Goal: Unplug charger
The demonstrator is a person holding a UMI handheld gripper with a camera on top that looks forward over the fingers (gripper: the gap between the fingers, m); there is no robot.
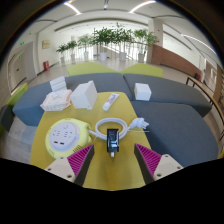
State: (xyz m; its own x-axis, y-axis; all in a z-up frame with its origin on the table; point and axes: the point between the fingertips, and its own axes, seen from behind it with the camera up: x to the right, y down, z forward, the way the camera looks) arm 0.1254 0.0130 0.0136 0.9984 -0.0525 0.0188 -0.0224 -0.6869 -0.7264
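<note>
A round white and yellow power strip (68, 134) lies on a yellow table (120, 170). A black charger (113, 138) with a white cable (122, 124) lies on the table just ahead of my fingers, to the right of the strip. My gripper (112, 160) is open, with the pink pads (80, 158) wide apart at either side. The charger sits a little beyond the gap between them and nothing is held.
White boxes (84, 94) and a small white cube (143, 91) sit farther back on the yellow and grey tables. A white remote-like object (109, 101) lies between them. Green plants (115, 38) stand at the back of the hall.
</note>
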